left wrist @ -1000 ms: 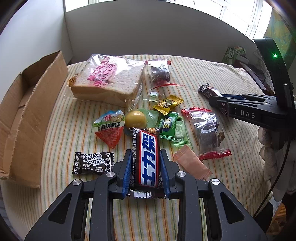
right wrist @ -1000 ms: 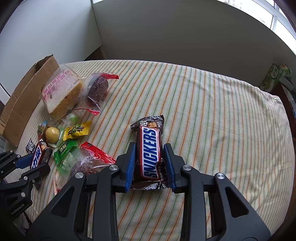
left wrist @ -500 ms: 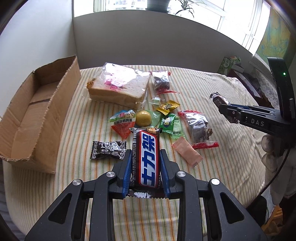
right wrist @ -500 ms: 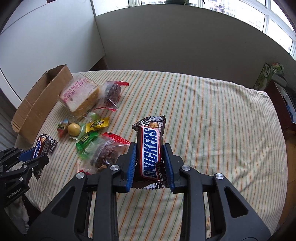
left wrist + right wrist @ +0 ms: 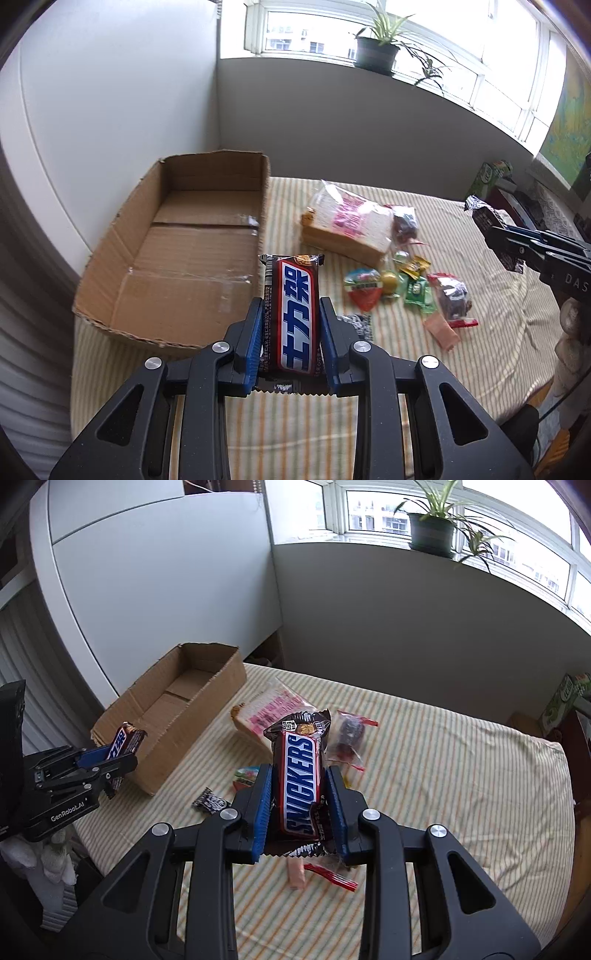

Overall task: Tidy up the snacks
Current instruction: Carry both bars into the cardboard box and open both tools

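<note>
Left tongs [image 5: 291, 347]: clamped on a chocolate bar with Chinese lettering [image 5: 295, 314], held in the air beside the cardboard box [image 5: 177, 258], near its long right wall.
Right tongs [image 5: 301, 812]: clamped on a Snickers bar [image 5: 301, 775], held aloft to the right of the box.
Cardboard box: open-topped, at the left edge of the striped desk [image 5: 480, 332].
Other snacks: right of the box, wrapped bread [image 5: 347, 225], a small black candy [image 5: 208, 801], a yellow ball [image 5: 388, 280], green packets [image 5: 417, 291] and red-edged clear bags [image 5: 452, 299].
Background: a potted plant [image 5: 432, 528] on the windowsill beyond the box.
</note>
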Demonstrator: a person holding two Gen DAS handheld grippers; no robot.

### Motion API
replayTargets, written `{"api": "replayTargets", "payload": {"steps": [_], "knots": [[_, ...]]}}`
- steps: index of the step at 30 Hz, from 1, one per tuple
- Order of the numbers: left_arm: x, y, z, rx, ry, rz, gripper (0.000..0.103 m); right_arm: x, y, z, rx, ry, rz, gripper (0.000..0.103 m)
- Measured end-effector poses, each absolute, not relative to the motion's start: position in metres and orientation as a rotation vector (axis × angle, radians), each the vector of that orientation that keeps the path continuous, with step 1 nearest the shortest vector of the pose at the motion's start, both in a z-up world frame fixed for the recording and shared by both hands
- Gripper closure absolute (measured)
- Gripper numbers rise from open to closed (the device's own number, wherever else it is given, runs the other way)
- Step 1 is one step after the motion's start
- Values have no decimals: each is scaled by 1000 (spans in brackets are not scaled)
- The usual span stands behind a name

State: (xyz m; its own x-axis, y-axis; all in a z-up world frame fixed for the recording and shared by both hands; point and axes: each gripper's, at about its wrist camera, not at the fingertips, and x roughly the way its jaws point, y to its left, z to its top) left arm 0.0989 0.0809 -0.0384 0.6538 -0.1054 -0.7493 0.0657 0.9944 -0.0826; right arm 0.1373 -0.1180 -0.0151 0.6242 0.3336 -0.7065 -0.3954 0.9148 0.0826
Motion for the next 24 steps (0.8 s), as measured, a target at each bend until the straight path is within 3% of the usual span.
{"api": "replayTargets", "payload": {"steps": [11, 24], "knots": [[119, 154, -34, -74, 827, 42, 76, 146, -13, -12, -153, 784, 559, 73], [147, 188, -52, -88, 873, 79, 76, 174, 79, -49, -225, 851, 638, 73]]}}
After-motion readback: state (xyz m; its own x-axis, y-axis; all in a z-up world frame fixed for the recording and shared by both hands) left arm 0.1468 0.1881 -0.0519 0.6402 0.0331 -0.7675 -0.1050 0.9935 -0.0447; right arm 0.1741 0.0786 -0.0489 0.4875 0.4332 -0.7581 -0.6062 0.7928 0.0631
